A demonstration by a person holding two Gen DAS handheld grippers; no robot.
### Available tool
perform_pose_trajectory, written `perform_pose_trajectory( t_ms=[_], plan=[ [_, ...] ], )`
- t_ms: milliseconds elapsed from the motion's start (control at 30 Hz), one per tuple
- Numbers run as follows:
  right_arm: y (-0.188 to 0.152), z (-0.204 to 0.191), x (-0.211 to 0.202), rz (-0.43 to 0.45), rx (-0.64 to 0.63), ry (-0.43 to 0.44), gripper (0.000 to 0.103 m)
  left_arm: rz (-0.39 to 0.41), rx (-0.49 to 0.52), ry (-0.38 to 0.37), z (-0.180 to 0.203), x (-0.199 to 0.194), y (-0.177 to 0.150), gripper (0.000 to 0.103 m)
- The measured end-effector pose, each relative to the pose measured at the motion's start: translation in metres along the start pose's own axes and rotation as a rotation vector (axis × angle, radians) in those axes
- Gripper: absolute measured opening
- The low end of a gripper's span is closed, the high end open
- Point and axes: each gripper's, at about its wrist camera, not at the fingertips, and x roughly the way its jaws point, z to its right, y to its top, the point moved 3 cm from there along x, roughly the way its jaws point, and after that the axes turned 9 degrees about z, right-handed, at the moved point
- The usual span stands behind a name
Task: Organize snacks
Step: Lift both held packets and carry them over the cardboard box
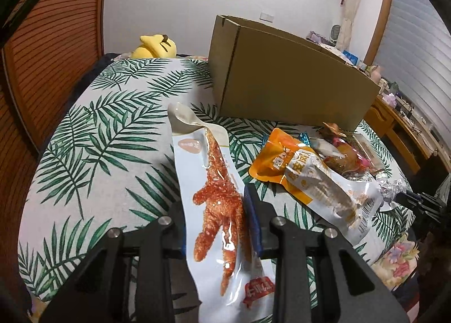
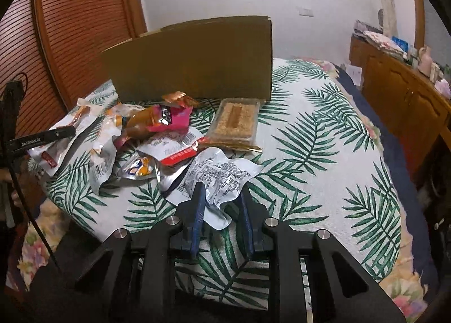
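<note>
Snack packets [image 2: 157, 136] lie on the table [image 2: 324, 153] before the cardboard box [image 2: 197, 63].

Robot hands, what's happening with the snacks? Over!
Left gripper shut on white chicken-foot snack pouch. Right gripper straddling crinkled silver packet, not closed. Brown cardboard box ahead, unobstructed.

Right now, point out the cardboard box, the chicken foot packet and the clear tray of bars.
cardboard box [image 1: 287, 77], left wrist view, front wall.
chicken foot packet [image 1: 218, 207], left wrist view, printed foot.
clear tray of bars [image 2: 235, 120], right wrist view, lid centre.
</note>
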Motion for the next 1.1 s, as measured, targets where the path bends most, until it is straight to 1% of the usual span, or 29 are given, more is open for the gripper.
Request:
perform_pose_trajectory(
  t_ms=[67,333,667,800,1100],
  plan=[
    [0.001,0.002,-0.003,0.007,0.012,0.009,0.021,0.008,0.003,0.000,0.000,-0.002,0.001,0.029],
    [0.006,-0.002,-0.019,0.044,-0.009,0.012,0.021,0.061,0.018,-0.010,0.007,-0.019,0.010,0.029],
    [0.018,0.000,-0.032,0.083,-0.043,-0.013,0.021,0.112,0.027,-0.041,0.019,-0.032,0.028,0.029],
    [0.029,0.001,-0.036,0.103,-0.064,-0.017,0.021,0.132,0.032,-0.064,0.028,-0.031,0.042,0.030],
    [0.066,0.004,-0.042,0.153,-0.118,-0.032,0.021,0.182,0.089,-0.108,0.060,-0.026,0.087,0.030]
  ],
)
